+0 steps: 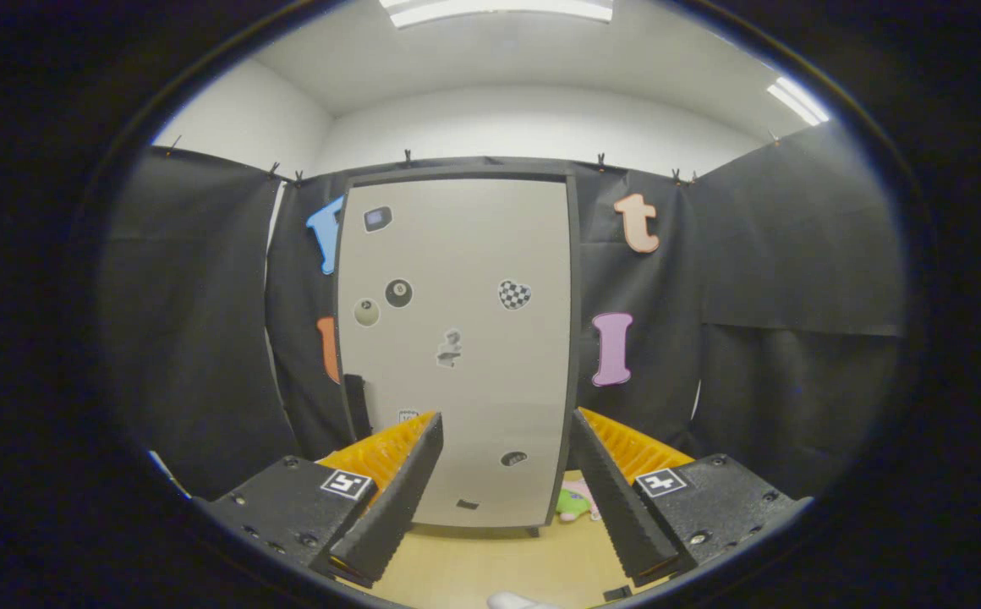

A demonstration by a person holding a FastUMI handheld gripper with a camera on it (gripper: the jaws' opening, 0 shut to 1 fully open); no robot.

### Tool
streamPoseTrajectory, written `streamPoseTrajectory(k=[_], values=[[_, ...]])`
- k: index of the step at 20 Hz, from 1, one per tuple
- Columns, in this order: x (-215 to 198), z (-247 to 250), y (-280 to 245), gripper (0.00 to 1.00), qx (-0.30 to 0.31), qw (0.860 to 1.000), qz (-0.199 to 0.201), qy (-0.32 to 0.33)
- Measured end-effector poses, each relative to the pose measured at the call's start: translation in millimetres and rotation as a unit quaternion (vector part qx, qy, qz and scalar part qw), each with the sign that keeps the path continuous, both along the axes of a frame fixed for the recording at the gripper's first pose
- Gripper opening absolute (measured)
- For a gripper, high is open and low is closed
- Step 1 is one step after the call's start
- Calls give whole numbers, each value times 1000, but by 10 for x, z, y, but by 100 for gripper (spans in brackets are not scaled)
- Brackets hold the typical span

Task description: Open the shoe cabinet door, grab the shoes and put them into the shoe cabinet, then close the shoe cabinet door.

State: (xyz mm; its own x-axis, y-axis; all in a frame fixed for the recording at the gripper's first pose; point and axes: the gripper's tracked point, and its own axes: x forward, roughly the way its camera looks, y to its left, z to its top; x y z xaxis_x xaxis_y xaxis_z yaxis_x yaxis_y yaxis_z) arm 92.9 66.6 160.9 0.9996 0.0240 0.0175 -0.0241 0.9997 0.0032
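Shoe cabinet [457, 355] standing dead ahead, door shut, sticker-covered front facing straight back. Tongs [507, 495] spread wide and empty, hanging well short of the cabinet over the tabletop [474, 567]. Dark handle [357, 406] sitting low on the cabinet's left edge, way off the tongs' line, so plenty of room to mess up here: going straight in means bumping the flat door panel with nothing to hook. Coming at the handle from a bad angle probably means sliding off it, or shoving the whole cabinet back, since can't tell how firmly planted. Something pink and green [575, 505] peeking out by the cabinet's lower right corner, maybe the shoes, too hidden to call. Swinging the door wide could also snag the cloth wall [194, 338] just left of the cabinet.
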Motion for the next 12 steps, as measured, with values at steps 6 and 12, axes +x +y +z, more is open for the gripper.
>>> streamPoseTrajectory(k=[6,12], values=[[-11,19,23,98,0,1000,6,-2],[-11,-26,23,98,6,1000,9,7]])
